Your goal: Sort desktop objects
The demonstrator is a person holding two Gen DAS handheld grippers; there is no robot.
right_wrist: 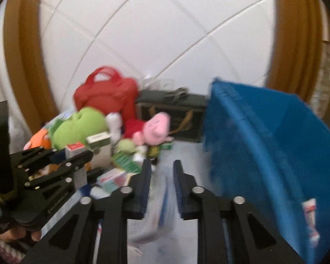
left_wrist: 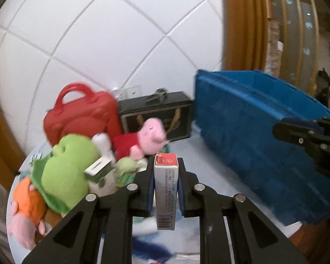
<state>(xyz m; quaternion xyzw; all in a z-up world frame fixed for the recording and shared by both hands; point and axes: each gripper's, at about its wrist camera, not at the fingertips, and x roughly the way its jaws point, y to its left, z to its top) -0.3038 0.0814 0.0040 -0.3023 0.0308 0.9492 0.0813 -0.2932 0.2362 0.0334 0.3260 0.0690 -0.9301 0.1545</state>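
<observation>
The left gripper point(left_wrist: 166, 183) pinches a slim white carton point(left_wrist: 166, 189) with a red cap end, held above the table point(left_wrist: 198, 154). Its print is too small to read. The right gripper point(right_wrist: 162, 187) clamps a blurred clear packet point(right_wrist: 158, 204). The blue bin point(left_wrist: 242, 132) holds at least one item; judging by the pile, plush toys point(left_wrist: 63, 171) and boxes point(right_wrist: 116, 178) remain unsorted.

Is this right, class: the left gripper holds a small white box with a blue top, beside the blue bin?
Not quite. The left wrist view shows the left gripper holding a small white box with a red top, not blue. The blue bin does stand beside it.
</observation>
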